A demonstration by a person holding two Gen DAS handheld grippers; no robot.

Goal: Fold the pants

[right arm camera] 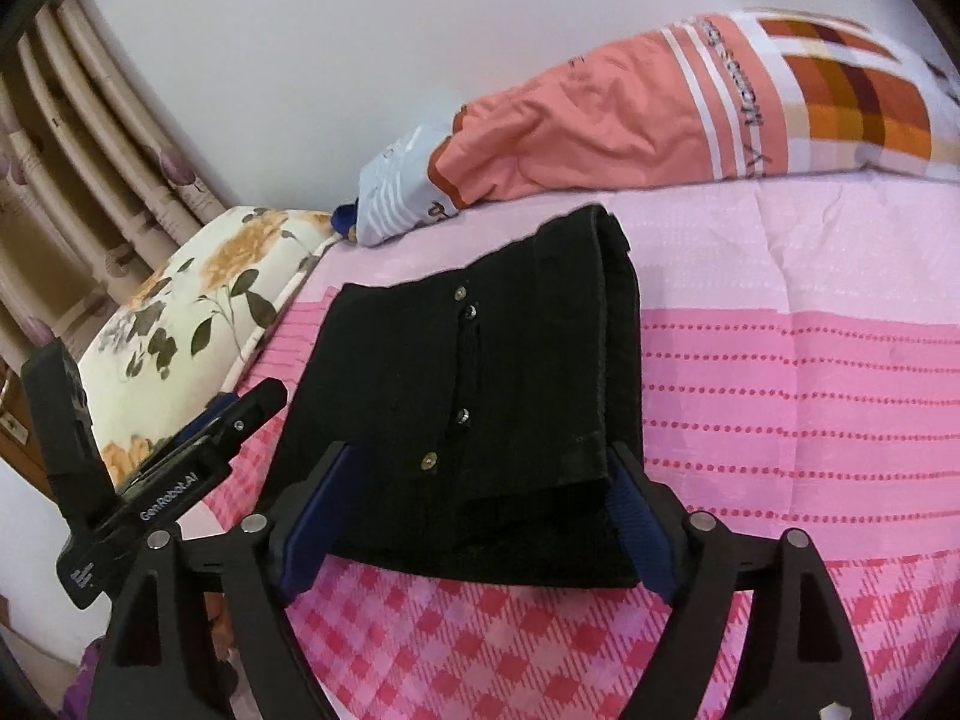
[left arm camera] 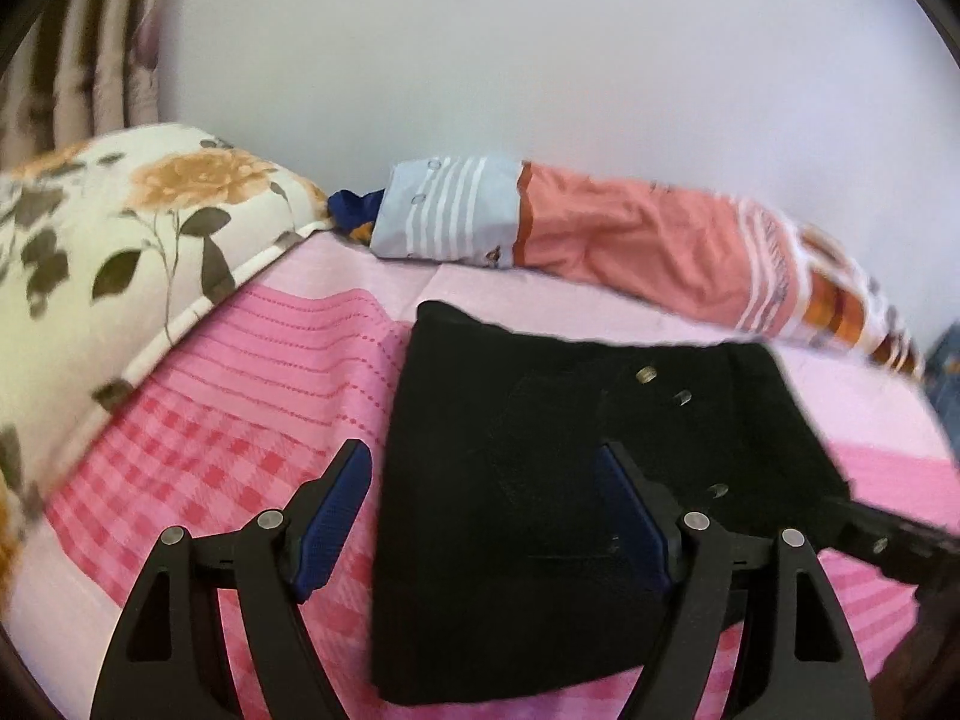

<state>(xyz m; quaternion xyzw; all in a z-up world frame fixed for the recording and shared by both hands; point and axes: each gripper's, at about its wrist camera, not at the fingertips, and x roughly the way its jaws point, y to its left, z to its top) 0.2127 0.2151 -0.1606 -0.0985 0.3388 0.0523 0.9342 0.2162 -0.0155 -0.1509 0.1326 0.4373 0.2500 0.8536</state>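
Note:
The black pants (left arm camera: pixel 510 420) lie folded into a compact rectangle on the pink bedspread (left arm camera: pixel 270 390), with several metal buttons showing on top. My left gripper (left arm camera: pixel 483 456) hovers above their left half, open, with nothing pressed between its blue pads. In the right wrist view the same pants (right arm camera: pixel 510 372) lie flat, with the folded edge on the right. My right gripper (right arm camera: pixel 480 456) stands open over their near end, a finger on each side, and the pads do not press the cloth. The left gripper (right arm camera: pixel 180 462) shows at the left, and the right gripper (left arm camera: pixel 888 546) at the right edge.
A floral pillow (left arm camera: pixel 120 240) (right arm camera: pixel 198 300) sits at the left of the bed. A long orange and plaid pillow (left arm camera: pixel 630 234) (right arm camera: pixel 600 114) lies along the white wall behind the pants. Striped curtains (right arm camera: pixel 90 150) hang at the far left.

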